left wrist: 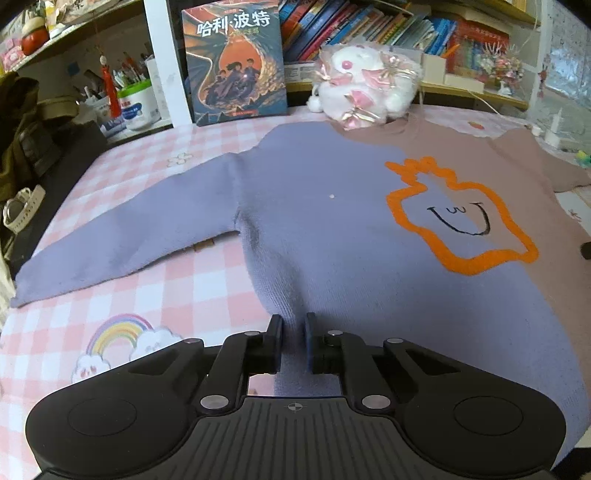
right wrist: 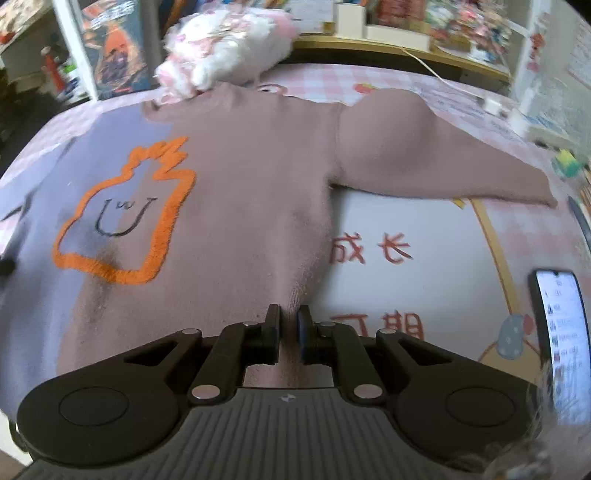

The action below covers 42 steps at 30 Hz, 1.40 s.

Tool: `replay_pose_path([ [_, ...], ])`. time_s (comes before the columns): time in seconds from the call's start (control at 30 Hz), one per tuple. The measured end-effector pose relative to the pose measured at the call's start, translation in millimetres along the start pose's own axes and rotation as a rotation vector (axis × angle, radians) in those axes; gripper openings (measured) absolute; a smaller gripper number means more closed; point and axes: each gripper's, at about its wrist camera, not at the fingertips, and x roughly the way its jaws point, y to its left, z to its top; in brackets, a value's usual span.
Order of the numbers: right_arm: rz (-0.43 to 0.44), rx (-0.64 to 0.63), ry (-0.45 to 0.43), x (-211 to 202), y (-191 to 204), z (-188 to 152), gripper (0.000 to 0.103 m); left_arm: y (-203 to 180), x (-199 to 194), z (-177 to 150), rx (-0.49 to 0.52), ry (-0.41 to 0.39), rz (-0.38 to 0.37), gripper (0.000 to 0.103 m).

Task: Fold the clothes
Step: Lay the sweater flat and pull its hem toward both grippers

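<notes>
- Sweater: a knitted sweater [left wrist: 332, 221], half lavender-blue and half dusty pink, with an orange outlined shape and a black smiling face on the chest, lies flat and face up on a pink-and-white checked cloth [left wrist: 110, 295] printed with a rainbow and clouds. Its hem is toward the cameras and its collar is at the far side.
- The lavender sleeve [left wrist: 129, 236] stretches out to the left over the checked cloth; in the right wrist view the pink sleeve [right wrist: 424, 162] stretches out to the right.
- The left tool [left wrist: 294, 325] has its two black fingers drawn close, pinching a ridge of the lavender hem between them.
- The right tool [right wrist: 288, 317] likewise has its fingers drawn close, pinching a fold of the pink hem near the sweater's right edge.
- A white and pink plush toy [left wrist: 365, 85] sits at the collar, touching it.
- A book with an illustrated cover [left wrist: 236, 62] stands upright behind the sweater, against a white shelf post.
- A lit smartphone [right wrist: 561, 343] lies on the cloth to the right of the sweater, apart from it.
- Shelves of colourful books [left wrist: 369, 26] fill the background.
</notes>
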Motion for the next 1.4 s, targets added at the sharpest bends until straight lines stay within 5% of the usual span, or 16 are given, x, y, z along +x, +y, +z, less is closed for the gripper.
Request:
replay_pose_path([
  [0.33,-0.02,-0.016,-0.014,-6,12,-12,0.009,11,0,-2,0.005,-0.009,-0.014,0.013],
  [0.43,-0.038,-0.015,-0.022,-7,14,-12,0.011,10,-4,-2,0.001,-0.003,-0.004,0.019],
  [0.53,-0.059,0.016,-0.037,-20,10,-19,0.023,14,-17,-9,-0.013,0.0,-0.022,0.021],
  [0.73,-0.02,0.085,-0.007,-46,9,-50,0.023,22,-29,-31,-0.077,0.041,-0.065,0.035],
  [0.8,-0.025,0.097,0.002,-47,13,-59,0.025,22,-29,-33,-0.067,0.031,-0.074,0.028],
  [0.83,-0.027,0.105,0.005,-47,15,-62,0.023,23,-28,-32,-0.059,0.027,-0.073,0.014],
  [0.93,-0.014,0.101,0.011,-45,25,-66,0.013,25,-28,-31,-0.034,0.016,-0.071,0.006],
  [1.1,0.045,0.061,0.015,-45,42,-69,0.012,33,-27,-30,-0.015,0.018,-0.043,0.005],
  [1.4,-0.076,0.092,-0.027,-45,34,-68,0.012,20,-28,-35,0.008,-0.006,-0.071,0.005],
])
